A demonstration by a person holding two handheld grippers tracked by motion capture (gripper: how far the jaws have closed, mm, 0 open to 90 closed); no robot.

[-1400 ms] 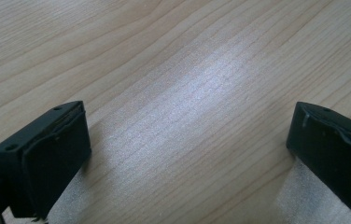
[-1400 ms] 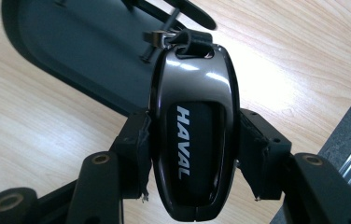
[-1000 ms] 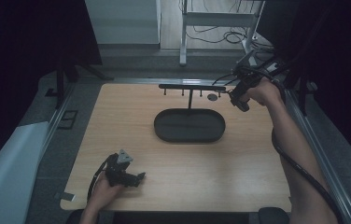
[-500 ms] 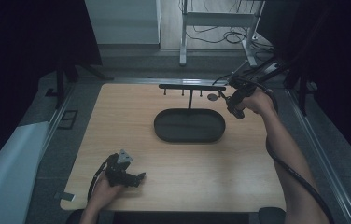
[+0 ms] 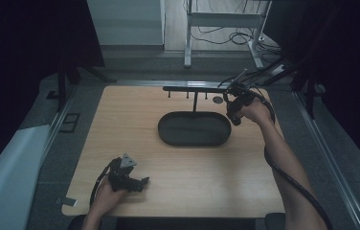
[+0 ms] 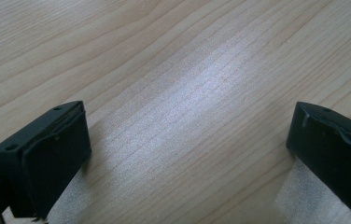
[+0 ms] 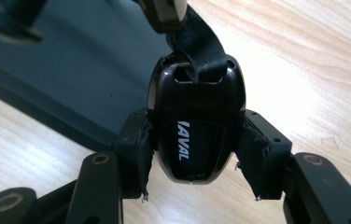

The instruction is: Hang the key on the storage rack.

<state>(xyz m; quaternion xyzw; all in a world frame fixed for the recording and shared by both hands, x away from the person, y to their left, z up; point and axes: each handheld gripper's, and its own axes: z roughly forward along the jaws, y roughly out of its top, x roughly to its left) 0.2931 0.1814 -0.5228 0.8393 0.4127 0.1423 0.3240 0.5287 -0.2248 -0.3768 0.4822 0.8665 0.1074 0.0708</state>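
Now your right gripper (image 7: 197, 154) clamps a black key fob (image 7: 196, 121), upper right.
Your left gripper (image 6: 187, 154) rests open, lower left; the fob's strap (image 7: 197, 39) perhaps hangs from something above.

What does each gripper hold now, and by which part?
The right gripper holds a black key fob, its jaws on the two sides of the body. The left gripper holds nothing.

Glossy black key fob (image 7: 196, 133) strap cut off at top edge; white lettering partly hidden. Small round dark object (image 5: 218, 99) on table too small to identify.
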